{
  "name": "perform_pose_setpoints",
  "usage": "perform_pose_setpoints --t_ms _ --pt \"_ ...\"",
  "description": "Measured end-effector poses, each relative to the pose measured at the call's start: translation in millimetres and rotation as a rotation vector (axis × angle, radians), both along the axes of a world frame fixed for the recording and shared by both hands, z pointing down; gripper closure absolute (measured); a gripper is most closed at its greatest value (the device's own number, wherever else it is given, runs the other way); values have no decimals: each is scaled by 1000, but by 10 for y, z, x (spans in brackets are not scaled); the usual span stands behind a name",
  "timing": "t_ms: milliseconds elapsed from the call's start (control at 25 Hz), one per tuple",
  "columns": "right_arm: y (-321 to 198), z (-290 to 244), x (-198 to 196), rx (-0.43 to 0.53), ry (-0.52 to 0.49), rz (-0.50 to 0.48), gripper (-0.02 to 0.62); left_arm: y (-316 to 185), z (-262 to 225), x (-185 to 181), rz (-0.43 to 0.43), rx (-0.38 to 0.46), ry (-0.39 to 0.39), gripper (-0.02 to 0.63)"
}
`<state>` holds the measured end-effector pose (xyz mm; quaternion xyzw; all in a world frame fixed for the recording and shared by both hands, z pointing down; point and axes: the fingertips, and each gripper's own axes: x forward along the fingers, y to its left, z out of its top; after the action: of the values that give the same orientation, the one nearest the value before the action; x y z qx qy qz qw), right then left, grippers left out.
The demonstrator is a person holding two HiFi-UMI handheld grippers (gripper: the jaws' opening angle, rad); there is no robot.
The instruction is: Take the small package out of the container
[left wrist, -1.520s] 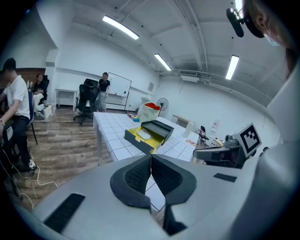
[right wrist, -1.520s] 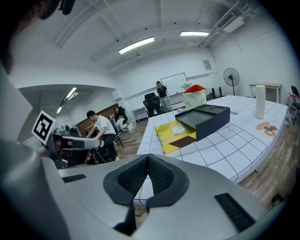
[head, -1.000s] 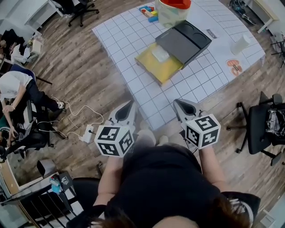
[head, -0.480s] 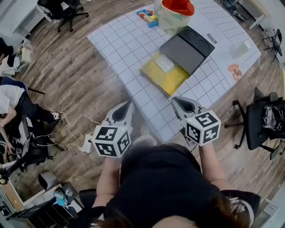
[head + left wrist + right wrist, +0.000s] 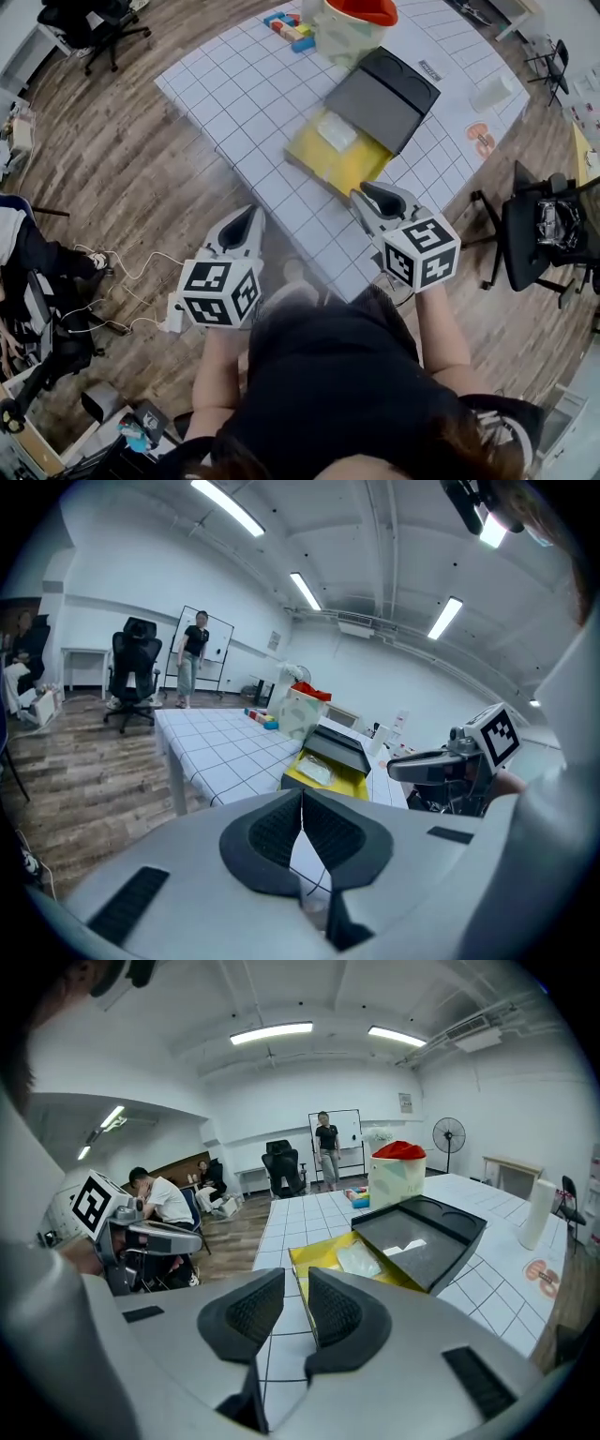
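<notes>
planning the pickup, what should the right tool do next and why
Probably move the right tool forward over the yellow container toward the small package: its jaws have just been opening, nothing is between them, it is short of the container, and the lid is open.

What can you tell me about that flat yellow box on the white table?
The flat yellow box is a shallow, open container with straight sides, and it looks like card or plastic. It lies flat on the white gridded table, close to the edge nearest the person. A small clear package lies inside it. A dark grey tray-like lid with round hollows rests over its far side.
</notes>
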<state>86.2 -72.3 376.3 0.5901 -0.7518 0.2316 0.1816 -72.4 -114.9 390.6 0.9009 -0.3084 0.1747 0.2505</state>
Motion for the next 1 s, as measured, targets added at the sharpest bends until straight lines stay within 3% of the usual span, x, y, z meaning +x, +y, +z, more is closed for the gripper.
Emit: perform_pose_setpoints --t_ms 360,640,1000 --pt "-301 71 197 -15 106 -42 437 -88 8 51 -29 -8 -10 578" --pt "-564 236 352 -51 181 -152 391 -127 40 162 -126 -26 -22 578" --pt "-831 550 462 -122 210 -277 390 -160 139 301 -257 -37 -39 578"
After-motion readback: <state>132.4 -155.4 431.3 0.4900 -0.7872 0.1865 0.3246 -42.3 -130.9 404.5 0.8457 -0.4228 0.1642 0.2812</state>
